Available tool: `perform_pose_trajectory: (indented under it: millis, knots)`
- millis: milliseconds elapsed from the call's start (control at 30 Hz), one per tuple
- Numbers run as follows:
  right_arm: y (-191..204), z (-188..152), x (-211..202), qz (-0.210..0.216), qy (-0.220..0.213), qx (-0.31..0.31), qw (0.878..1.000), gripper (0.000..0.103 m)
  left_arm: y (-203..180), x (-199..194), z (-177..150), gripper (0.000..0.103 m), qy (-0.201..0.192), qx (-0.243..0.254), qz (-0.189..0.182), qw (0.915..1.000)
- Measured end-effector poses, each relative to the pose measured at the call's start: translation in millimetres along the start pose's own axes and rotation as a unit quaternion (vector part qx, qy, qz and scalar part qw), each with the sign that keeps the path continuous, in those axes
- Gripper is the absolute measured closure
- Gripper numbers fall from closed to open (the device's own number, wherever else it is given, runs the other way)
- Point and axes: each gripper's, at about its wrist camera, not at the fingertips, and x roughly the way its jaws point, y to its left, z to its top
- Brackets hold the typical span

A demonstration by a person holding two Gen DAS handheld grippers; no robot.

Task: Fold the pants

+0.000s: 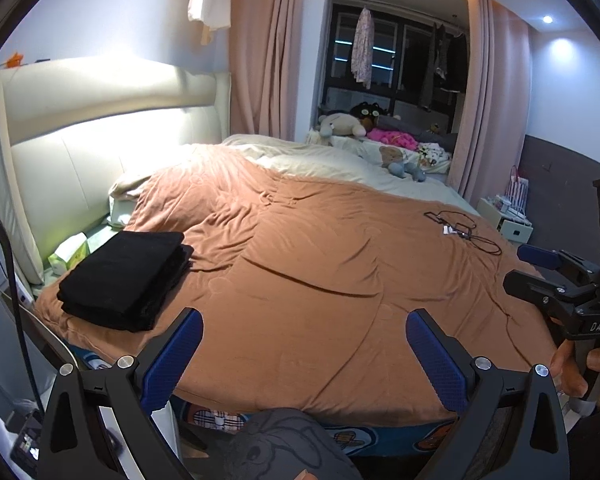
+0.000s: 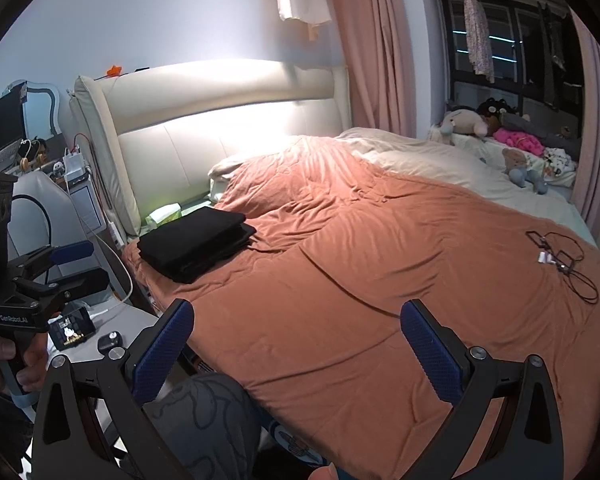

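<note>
The black pants [image 1: 126,278] lie folded in a neat stack on the orange blanket [image 1: 320,264], near the bed's left corner by the headboard; they also show in the right wrist view [image 2: 196,242]. My left gripper [image 1: 302,344] is open and empty, held over the bed's near edge, to the right of the stack. My right gripper [image 2: 296,340] is open and empty, also over the near edge. Each gripper shows from the side in the other's view: the right one [image 1: 540,270] and the left one [image 2: 78,262].
A black cable with small parts [image 1: 466,230] lies on the blanket at the right. Stuffed toys [image 1: 380,132] sit by the window. A white headboard [image 2: 228,120] stands at the left. A bedside table with a lit phone [image 2: 72,330] is at the left.
</note>
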Motion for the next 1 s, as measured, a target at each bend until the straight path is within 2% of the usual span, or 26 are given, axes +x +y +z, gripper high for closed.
perform_pose_trajectory:
  millis: [67,533,667,833,1000]
  knots:
    - [2.9,-6.6,-5.4,-0.018,-0.003,-0.002,1.000,0.000,-4.5,-5.3,-5.1,0.001,-0.004,0.000,0.002,1.0000]
    - [32.7,-49.5,-40.1,-0.050,-0.008,0.004,0.999,0.000,-28.2,-34.0,-39.2,0.001,-0.014,0.017,-0.009,0.9997]
    - [34.6,-59.1,-52.7,-0.048,-0.015,0.011,0.999,0.000,-30.4,-40.7,-49.6,0.001,-0.018,0.016,-0.011,0.9997]
    - [38.4,-76.0,-65.6,-0.047,-0.029,0.029,0.998,0.000,-33.3,-49.4,-64.7,0.001,-0.031,0.020,0.004,0.9993]
    - [37.4,-92.9,-68.2,-0.043,-0.031,0.051,0.997,0.000,-27.5,-51.2,-81.0,0.001,-0.034,0.001,-0.002,0.9994]
